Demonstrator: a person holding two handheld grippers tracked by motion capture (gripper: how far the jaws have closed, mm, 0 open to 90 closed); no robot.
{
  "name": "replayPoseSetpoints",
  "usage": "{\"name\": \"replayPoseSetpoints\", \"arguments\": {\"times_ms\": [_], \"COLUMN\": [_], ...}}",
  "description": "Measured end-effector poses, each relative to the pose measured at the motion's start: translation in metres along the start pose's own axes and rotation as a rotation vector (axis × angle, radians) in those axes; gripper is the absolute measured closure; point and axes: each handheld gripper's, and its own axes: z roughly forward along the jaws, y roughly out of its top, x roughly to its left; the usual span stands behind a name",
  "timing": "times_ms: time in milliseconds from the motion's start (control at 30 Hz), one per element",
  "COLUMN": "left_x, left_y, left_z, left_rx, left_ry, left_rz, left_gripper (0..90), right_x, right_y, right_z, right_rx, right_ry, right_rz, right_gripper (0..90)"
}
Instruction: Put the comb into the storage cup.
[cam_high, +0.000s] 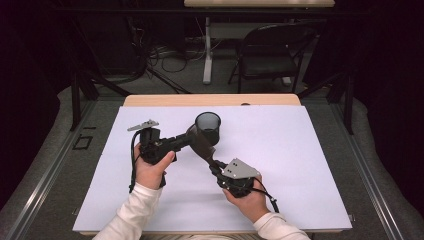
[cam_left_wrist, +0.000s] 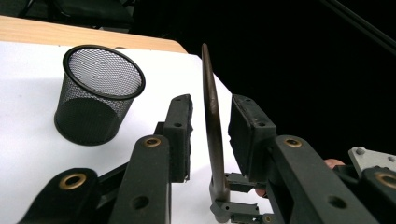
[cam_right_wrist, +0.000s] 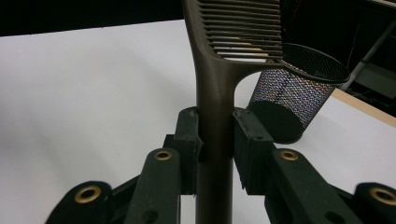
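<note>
A dark brown comb (cam_high: 201, 144) is held above the white sheet, just in front of a black mesh cup (cam_high: 208, 128). My right gripper (cam_high: 215, 166) is shut on the comb's handle (cam_right_wrist: 215, 116), with the teeth rising beyond the jaws and the cup (cam_right_wrist: 294, 93) behind them. My left gripper (cam_high: 192, 136) comes in from the left with its jaws on either side of the comb's toothed end. In the left gripper view the comb (cam_left_wrist: 214, 116) stands edge-on between the pads (cam_left_wrist: 180, 126), with a gap on each side. The cup (cam_left_wrist: 98, 93) stands upright at the left.
A white sheet (cam_high: 290, 160) covers most of the wooden table (cam_high: 150, 100). Beyond the far edge stand a folding chair (cam_high: 270, 55) and a table leg (cam_high: 207, 50) among cables on the floor. Both of the person's forearms come in from the bottom.
</note>
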Motion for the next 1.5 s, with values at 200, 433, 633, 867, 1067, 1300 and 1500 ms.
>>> {"name": "replayPoseSetpoints", "arguments": {"times_ms": [200,433,633,867,1067,1300,1500], "left_x": [0.0003,0.0023,0.0036,0.0042,0.0049,0.0049,0.006], "left_y": [-0.0008,-0.0007,-0.0012,-0.0018,-0.0022,-0.0032,-0.0034], "left_z": [0.0017,0.0019,0.0028,0.0043,0.0045,0.0058,0.0058], "left_rx": [0.002,0.005,0.01,0.016,0.014,0.015,0.016], "left_ry": [-0.003,-0.005,-0.004,-0.006,-0.005,-0.006,-0.007], "left_rz": [-0.007,-0.018,-0.029,-0.033,-0.041,-0.052,-0.06], "left_gripper": [70.2,72.4,73.8,74.8,76.8,78.5,79.6], "right_x": [0.001,0.0025,0.0035,0.0059,0.0068,0.008,0.009], "right_y": [0.0001,-0.0008,-0.0006,-0.0009,-0.0009,-0.001,-0.0011], "right_z": [0.0001,0.0013,0.0013,0.0021,0.0022,0.0026,0.0029], "right_rx": [0.001,0.005,0.005,0.006,0.006,0.007,0.009], "right_ry": [0.001,0.005,0.009,0.018,0.02,0.024,0.026], "right_rz": [-0.003,-0.01,-0.01,-0.014,-0.013,-0.018,-0.015], "right_gripper": [72.7,72.6,72.7,72.7,72.6,72.6,72.7]}}
